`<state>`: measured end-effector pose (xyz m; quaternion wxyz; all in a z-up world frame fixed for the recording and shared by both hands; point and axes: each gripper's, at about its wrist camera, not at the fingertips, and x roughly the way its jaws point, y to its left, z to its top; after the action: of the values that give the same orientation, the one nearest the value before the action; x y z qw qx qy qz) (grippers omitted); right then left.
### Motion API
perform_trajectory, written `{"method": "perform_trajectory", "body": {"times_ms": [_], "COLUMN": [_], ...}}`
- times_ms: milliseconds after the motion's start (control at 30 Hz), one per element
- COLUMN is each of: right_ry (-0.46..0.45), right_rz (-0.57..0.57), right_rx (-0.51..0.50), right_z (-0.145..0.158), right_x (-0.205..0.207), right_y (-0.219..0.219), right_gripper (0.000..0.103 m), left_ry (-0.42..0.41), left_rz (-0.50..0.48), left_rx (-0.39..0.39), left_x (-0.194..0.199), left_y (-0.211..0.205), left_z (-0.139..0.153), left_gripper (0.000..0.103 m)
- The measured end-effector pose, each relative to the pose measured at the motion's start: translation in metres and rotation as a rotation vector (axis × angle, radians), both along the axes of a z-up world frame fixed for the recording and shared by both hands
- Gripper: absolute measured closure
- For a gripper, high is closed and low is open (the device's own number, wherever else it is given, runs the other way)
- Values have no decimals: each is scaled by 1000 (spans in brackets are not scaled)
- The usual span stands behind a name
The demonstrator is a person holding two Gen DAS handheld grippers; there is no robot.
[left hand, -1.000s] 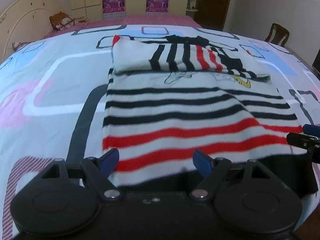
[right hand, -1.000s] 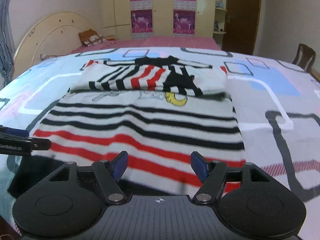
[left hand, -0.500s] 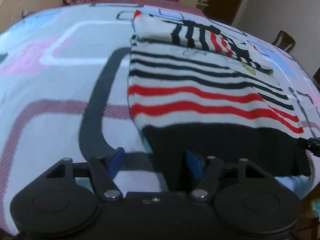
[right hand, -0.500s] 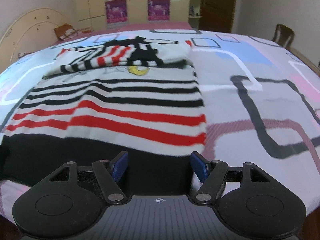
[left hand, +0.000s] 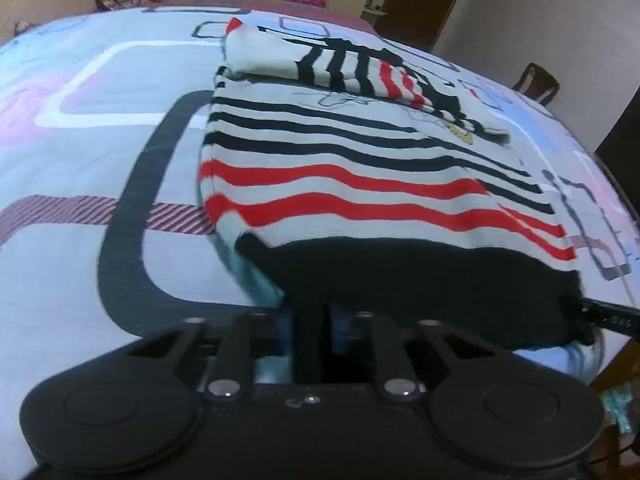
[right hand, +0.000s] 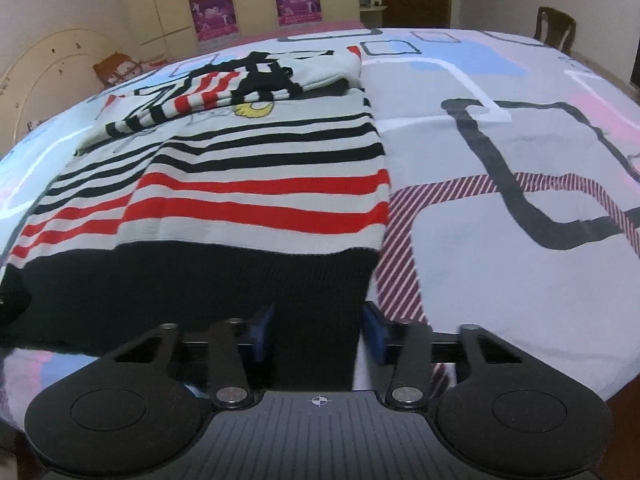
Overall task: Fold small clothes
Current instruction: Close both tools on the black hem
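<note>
Striped sweater [left hand: 360,168] is spread on the bed [left hand: 80,152]; its black hem is pinched by the left gripper [left hand: 310,324] while the right gripper [right hand: 316,328] is closing around it; lifting both corners evenly is called for next

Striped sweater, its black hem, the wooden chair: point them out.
striped sweater [right hand: 256,200], right wrist view, red stripe.
black hem [left hand: 420,276], left wrist view, band's middle.
wooden chair [right hand: 556,28], right wrist view, backrest.
</note>
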<state>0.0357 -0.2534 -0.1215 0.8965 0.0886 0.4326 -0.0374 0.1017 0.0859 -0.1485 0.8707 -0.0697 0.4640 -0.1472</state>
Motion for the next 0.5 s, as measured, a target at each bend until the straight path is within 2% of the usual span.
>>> {"method": "perform_trajectory", "body": {"times_ms": [67,133,333,500], "right_ry": [5,11,-25,-44], "right_rz": [9,16,20,27], "right_rx": [29,49,85,70], "right_z": [2,3,16,28], "right_x": [0,1,1,5], "right_y": [1,2,-2,2], "right_gripper": [83,92,93,93], "left_ry": [-10,-17,-70,-108], "left_rz": [-10,-16,-25,-39], "left_rx": [3,-8,-48,-64], "left_x": [0,0,4,11], "left_y": [-2,-2,3,3], "left_z": [1,4,23,39], "left_gripper": [95,95,96,96]}}
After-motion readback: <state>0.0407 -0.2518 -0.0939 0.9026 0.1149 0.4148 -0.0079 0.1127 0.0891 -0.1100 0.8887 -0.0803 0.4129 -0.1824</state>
